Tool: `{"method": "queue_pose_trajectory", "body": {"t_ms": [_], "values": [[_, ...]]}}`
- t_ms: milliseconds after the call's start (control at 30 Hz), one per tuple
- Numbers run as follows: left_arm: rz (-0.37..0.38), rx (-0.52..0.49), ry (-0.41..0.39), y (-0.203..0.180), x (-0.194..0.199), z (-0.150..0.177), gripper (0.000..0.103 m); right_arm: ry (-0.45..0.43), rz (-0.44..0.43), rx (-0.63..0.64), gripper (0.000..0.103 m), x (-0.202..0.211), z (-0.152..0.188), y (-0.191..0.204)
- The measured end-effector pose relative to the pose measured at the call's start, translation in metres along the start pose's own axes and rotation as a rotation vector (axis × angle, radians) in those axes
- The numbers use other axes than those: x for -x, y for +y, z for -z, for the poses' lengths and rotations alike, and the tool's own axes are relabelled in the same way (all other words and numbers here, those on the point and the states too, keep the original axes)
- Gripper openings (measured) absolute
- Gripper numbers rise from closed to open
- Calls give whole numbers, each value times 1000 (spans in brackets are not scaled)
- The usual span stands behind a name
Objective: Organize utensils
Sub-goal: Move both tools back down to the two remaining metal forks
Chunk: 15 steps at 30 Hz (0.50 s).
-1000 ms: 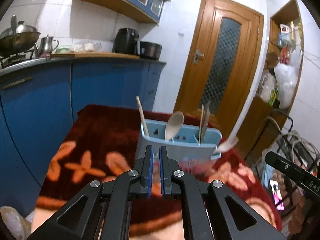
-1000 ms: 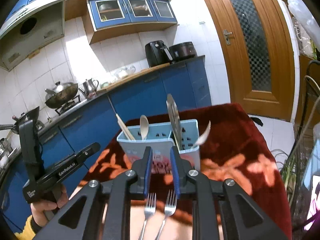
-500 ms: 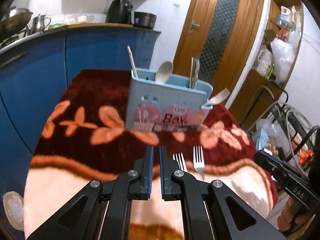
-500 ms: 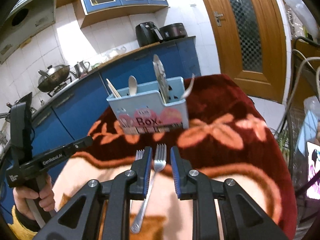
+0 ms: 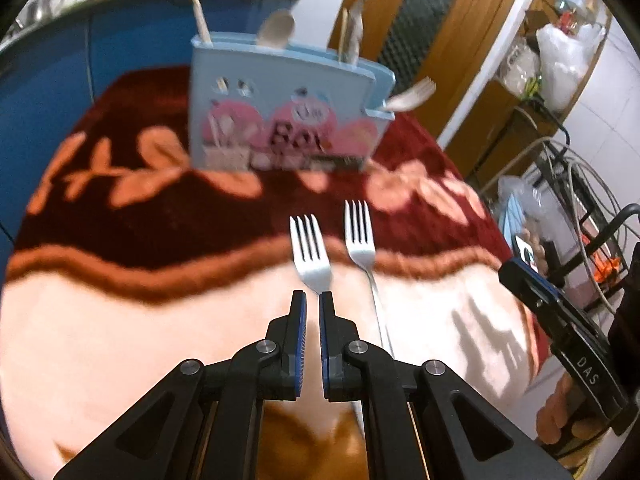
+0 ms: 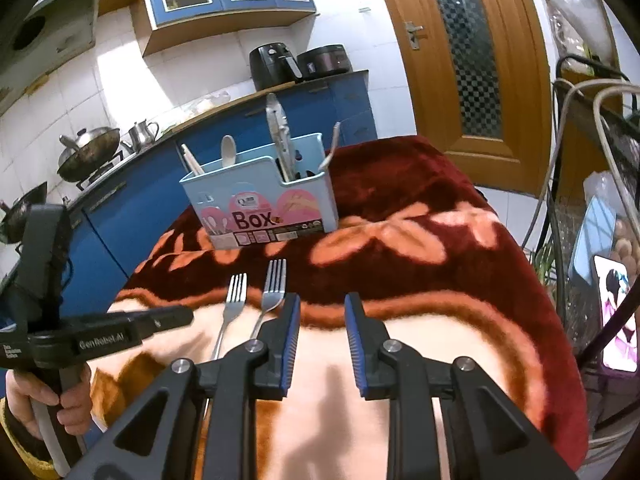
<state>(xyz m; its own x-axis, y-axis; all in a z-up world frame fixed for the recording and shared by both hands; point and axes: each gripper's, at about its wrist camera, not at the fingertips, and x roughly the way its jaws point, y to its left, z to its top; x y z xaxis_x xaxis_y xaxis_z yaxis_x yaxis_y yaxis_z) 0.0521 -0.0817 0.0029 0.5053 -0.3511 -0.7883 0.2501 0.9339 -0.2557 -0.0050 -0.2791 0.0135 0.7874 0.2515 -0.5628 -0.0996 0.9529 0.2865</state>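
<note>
On the red floral blanket, two steel forks lie before my pale-blue plastic utensil box; left gripper narrowed empty over one handle, right gripper wide, likely readying pickups.

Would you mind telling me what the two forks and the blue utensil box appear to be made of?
Left fork and right fork: probably stainless steel, silvery with bright glints. Utensil box: seemingly plastic, smooth matte light blue with moulded slots and a printed pink label.
</note>
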Motion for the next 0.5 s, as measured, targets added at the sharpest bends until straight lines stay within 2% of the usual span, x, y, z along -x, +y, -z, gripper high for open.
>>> {"method": "queue_pose_trajectory", "body": {"t_ms": [133,300,500], "values": [[-12,-22,54,-9,-12,0,6,-6,-11,-29,27,1,2,-11],[12,-6,139,-14,-26,-6,6,-13,-18,-59,29,4,5,-22],[30,0,196,-19,-34,-14,6,-17,-30,-88,29,5,9,-33]]}}
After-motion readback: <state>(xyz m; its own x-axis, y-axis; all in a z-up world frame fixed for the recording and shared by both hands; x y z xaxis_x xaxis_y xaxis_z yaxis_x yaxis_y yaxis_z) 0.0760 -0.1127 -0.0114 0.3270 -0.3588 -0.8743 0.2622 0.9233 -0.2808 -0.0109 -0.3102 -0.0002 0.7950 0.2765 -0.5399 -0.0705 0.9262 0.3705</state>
